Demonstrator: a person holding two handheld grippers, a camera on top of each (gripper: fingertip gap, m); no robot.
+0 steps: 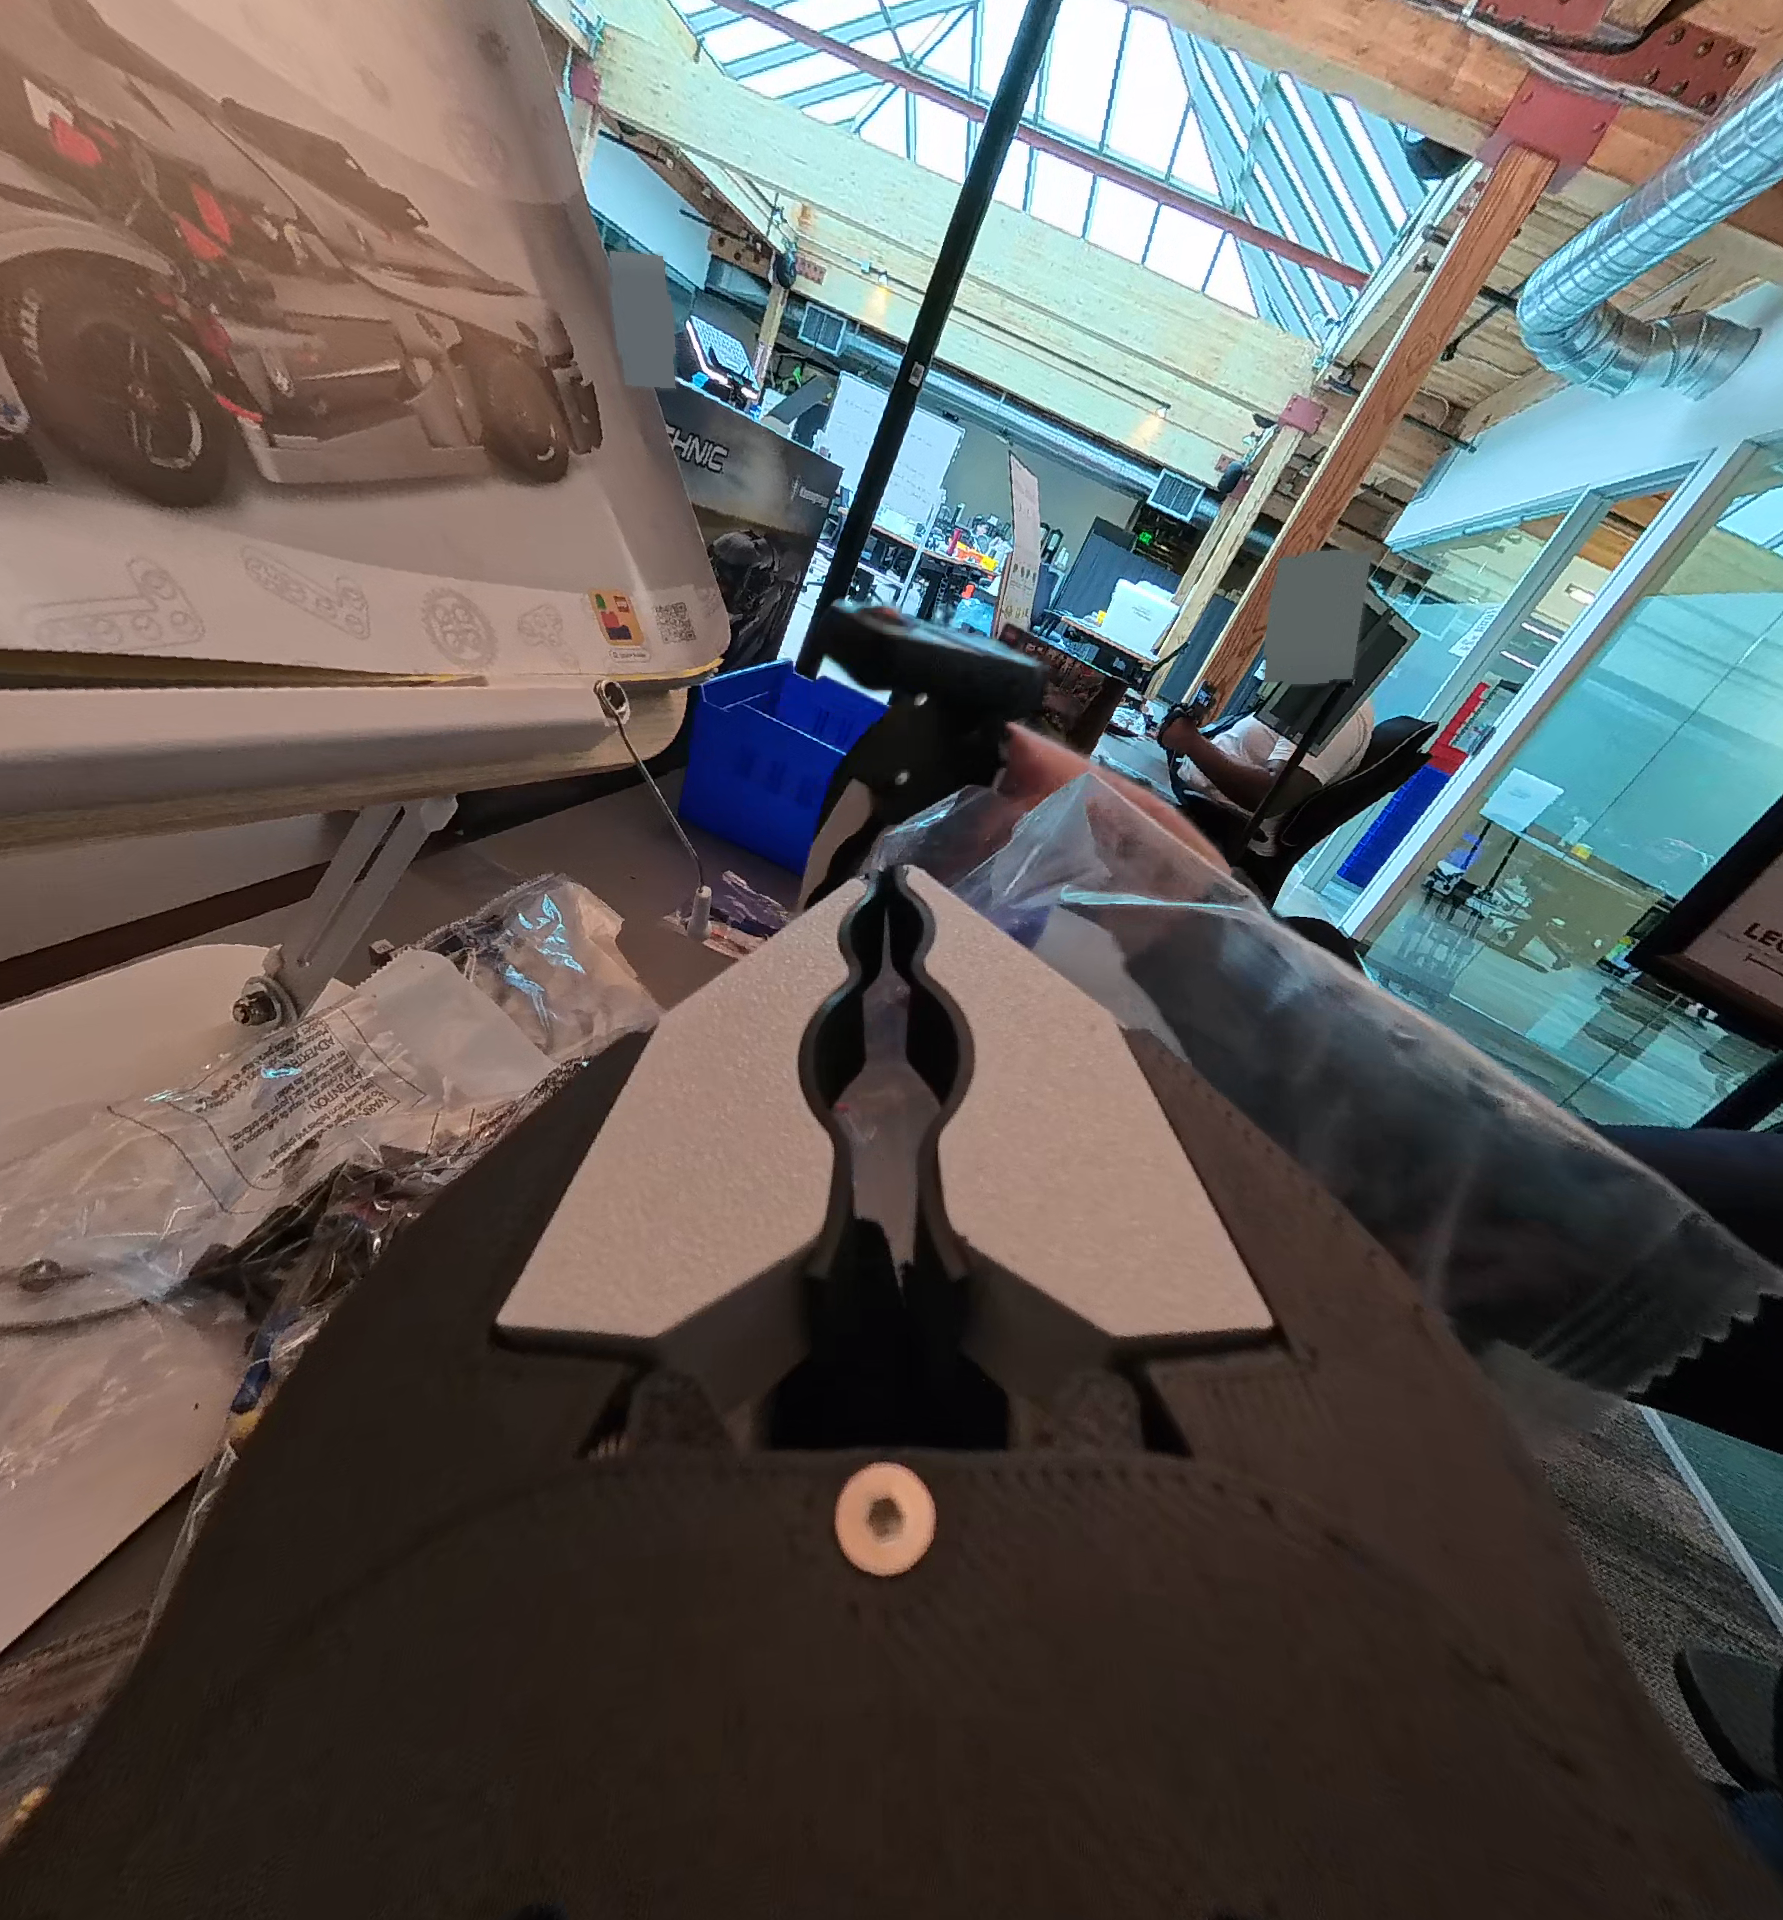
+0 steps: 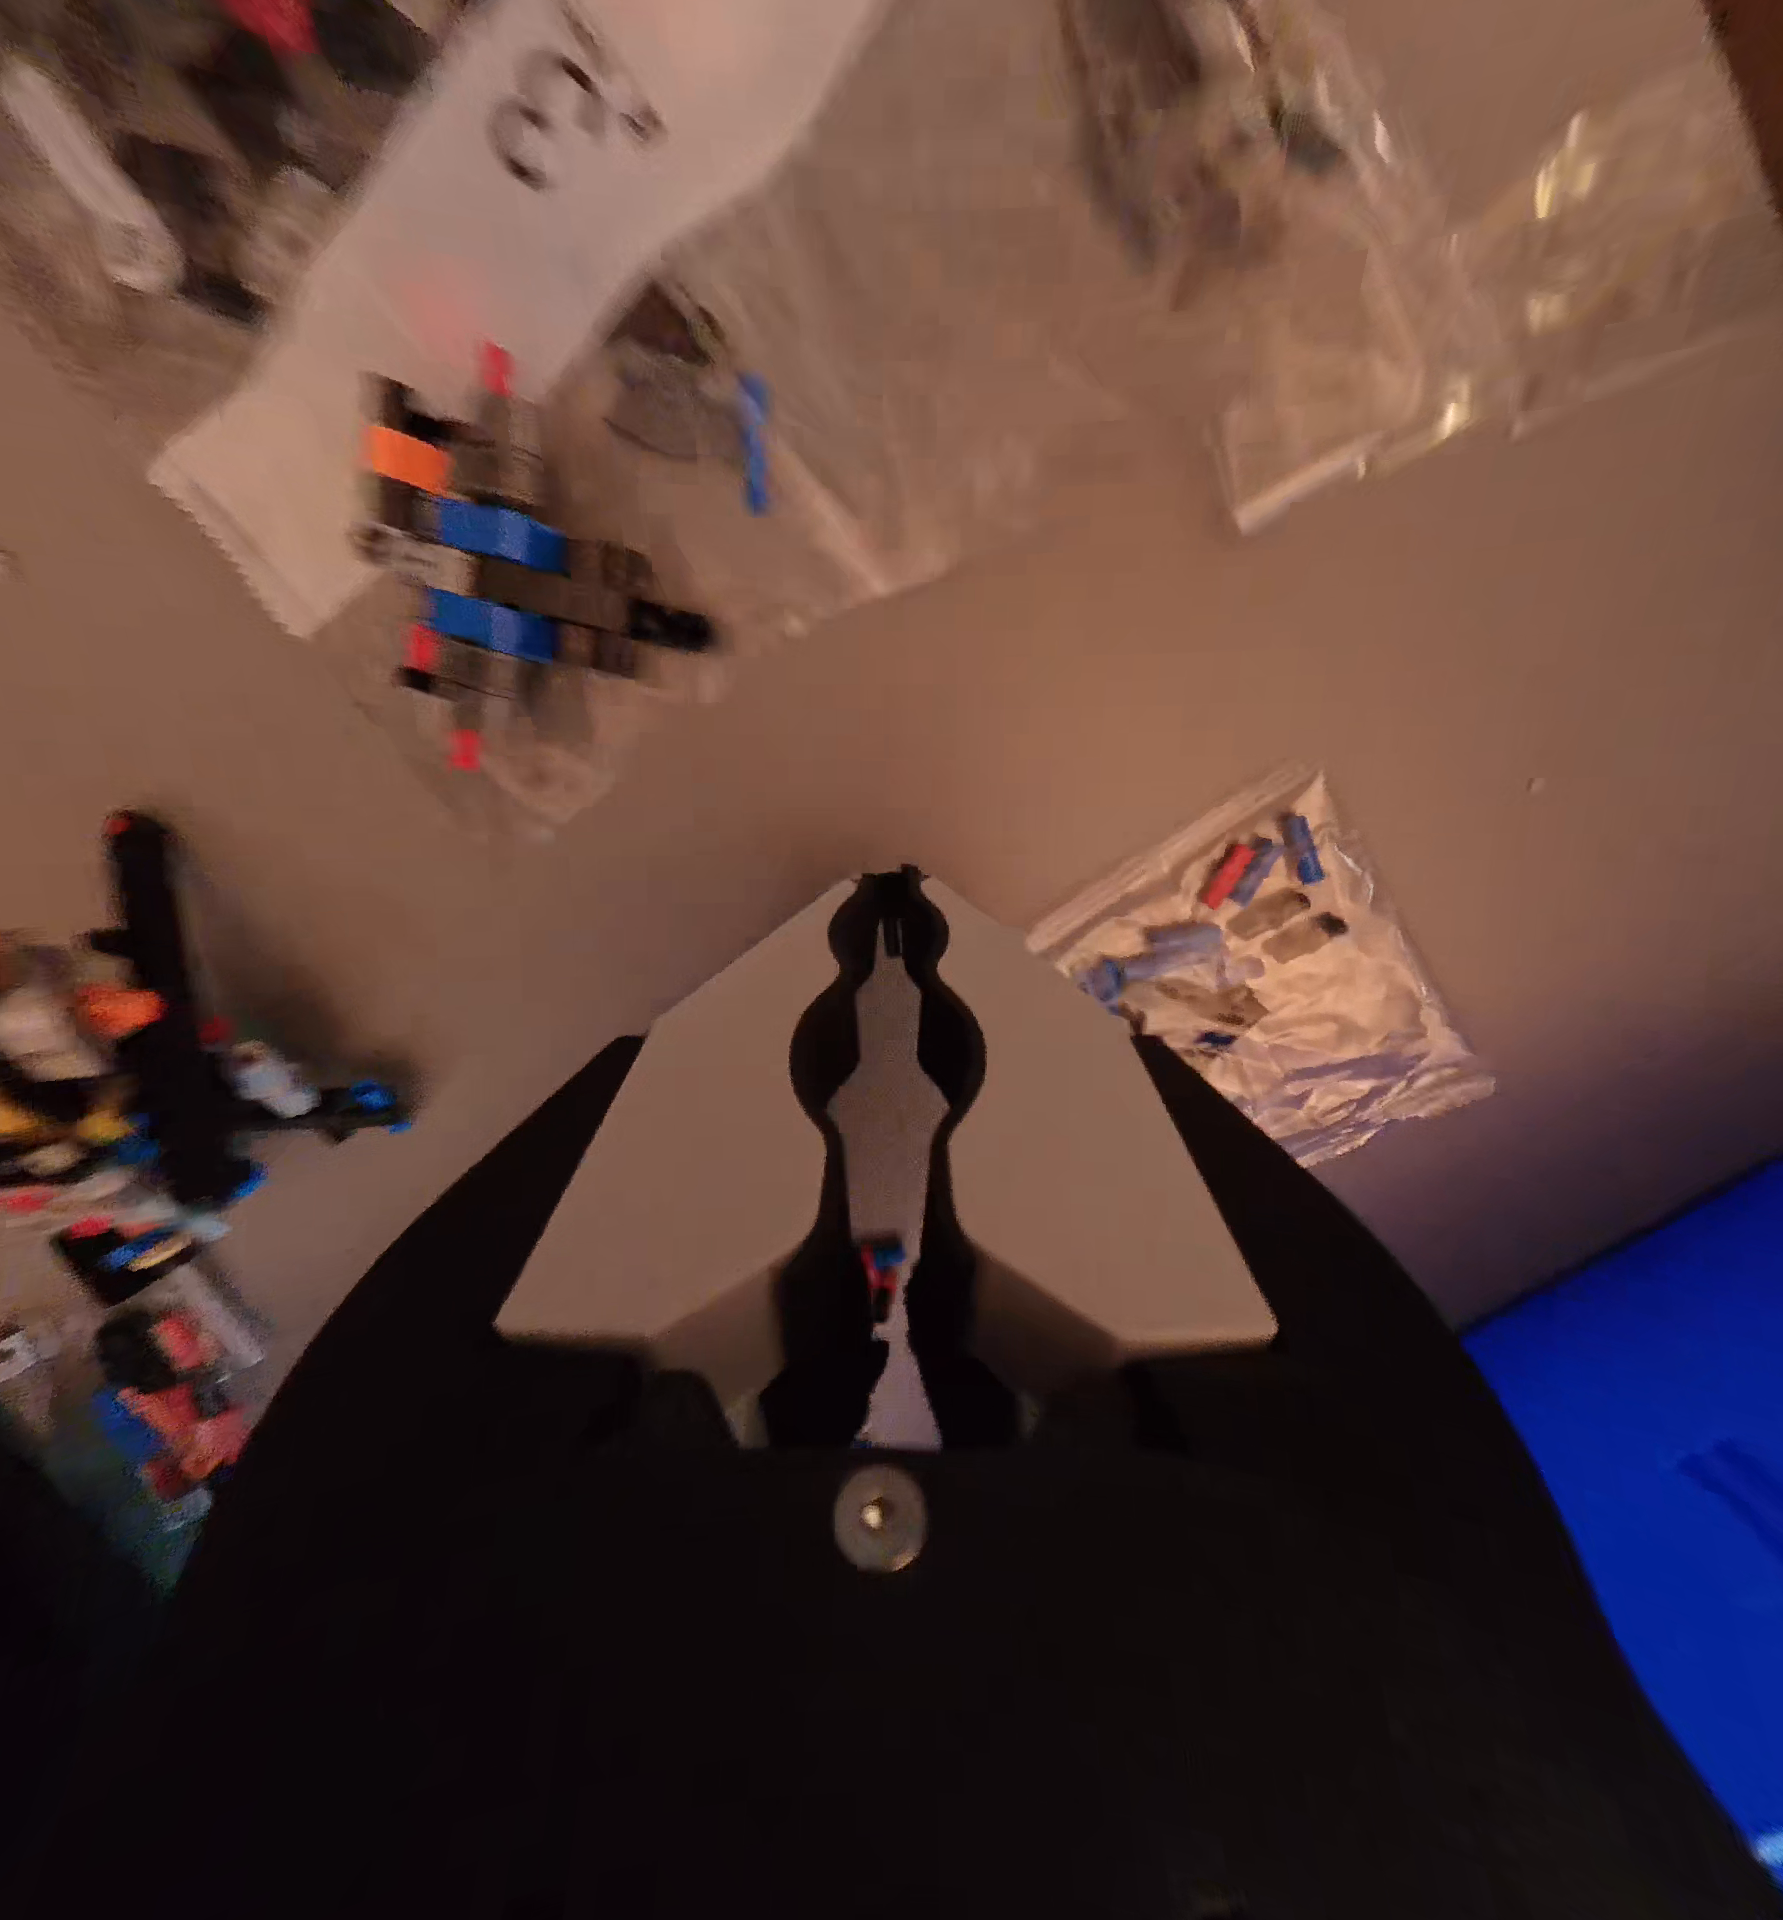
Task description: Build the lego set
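While the left gripper (image 1: 892, 883) tilts up toward the skylit ceiling, its 2 pale fingers (image 1: 741, 1122) sit pressed together, and a clear plastic bag (image 1: 1334, 1060) of dark pieces is pinched in the slit between them; the bag trails off to the right, its serrated edge hanging free. Behind it, an instruction booklet (image 1: 243, 312) showing a grey car leans on a white stand (image 1: 243, 748), with more crinkled parts bags (image 1: 295, 1122) heaped on the table below and a blue bin (image 1: 762, 758) farther back.

From the right wrist view, the right gripper (image 2: 897, 881) points down at the tan tabletop (image 2: 1074, 675), jaws nearly shut on a tiny black piece (image 2: 892, 904) at the very tips. A small bag of blue, red and grey pins (image 2: 1251, 956) lies just right of the tips. A partly built lego assembly (image 2: 513, 561) with blue and orange bricks lies ahead on the left, blurred, and loose pieces (image 2: 97, 1101) crowd the left edge.
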